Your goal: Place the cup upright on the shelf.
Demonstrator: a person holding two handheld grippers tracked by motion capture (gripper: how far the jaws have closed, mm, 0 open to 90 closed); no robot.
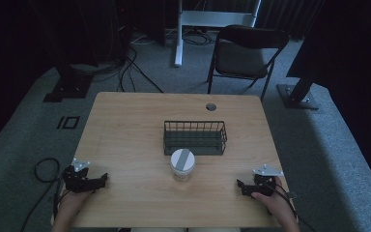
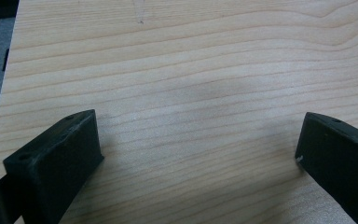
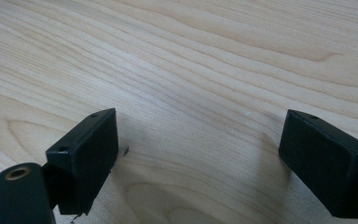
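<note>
A squat clear plastic jar with a white lid crossed by a grey stripe [image 1: 182, 165] stands upright near the table's middle, just in front of the dark green wire basket [image 1: 194, 137] (touching or not, I cannot tell). It sits between the left gripper [image 1: 102, 180] and right gripper [image 1: 240, 185], the right slightly nearer. Both rest on the light wooden table [image 1: 125, 125], jaws spread wide and empty, pointing inward towards the jar.

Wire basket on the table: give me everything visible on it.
The wire basket is a dark, rectangular open-top basket of thin metal-looking wires, with vertical bars under a rim. It stands upright near the middle of the wooden table, long side facing the person. A white-lidded jar stands just in front; contact cannot be told. It looks empty.
</note>
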